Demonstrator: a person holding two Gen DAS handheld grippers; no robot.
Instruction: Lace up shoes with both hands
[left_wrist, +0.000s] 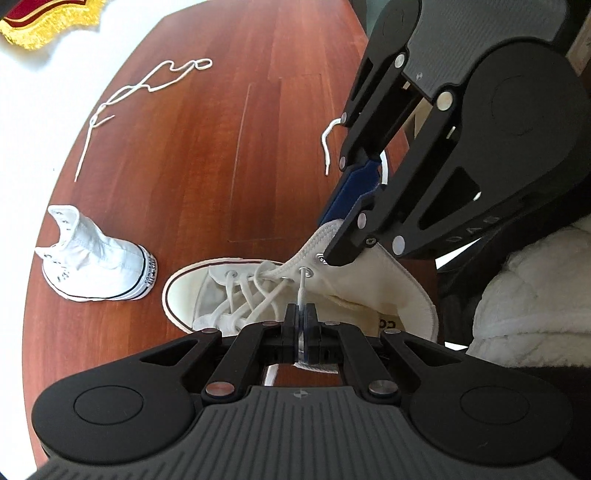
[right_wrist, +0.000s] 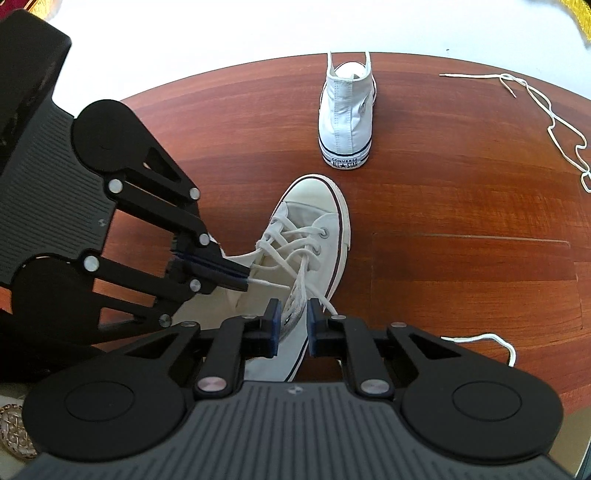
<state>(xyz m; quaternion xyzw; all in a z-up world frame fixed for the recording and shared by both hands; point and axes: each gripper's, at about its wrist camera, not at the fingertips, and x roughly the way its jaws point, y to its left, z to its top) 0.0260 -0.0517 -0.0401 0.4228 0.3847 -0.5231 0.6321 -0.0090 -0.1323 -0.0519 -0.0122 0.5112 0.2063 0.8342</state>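
The left gripper is closed on the stiff tip of a white shoelace; the lace runs taut from the pinched tip up to an eyelet on the near high-top sneaker, just beyond the fingertips. In the right wrist view the same gripper comes in from the left edge and the lace tip sticks out of its shut pads toward the shoe's lacing.

The right gripper stands over the same sneaker, its blue pads partly apart with the shoe's tongue rising between them. Whether the pads press the tongue or only flank it cannot be told from this view. From the left wrist view, that gripper reaches down from the upper right, and the tongue is drawn up in a stretched strip to its tips, which suggests a hold.

The sneaker sits near the close edge of the reddish wooden tabletop, toe pointing away, lower eyelets already crossed with lace. A free lace end curls on the wood just to its right.

Farther out, toward the far edge, a second white high-top stands upright without laces, heel toward the right camera, well apart from the first. A loose white lace lies in a wavy line near the far right edge of the tabletop.
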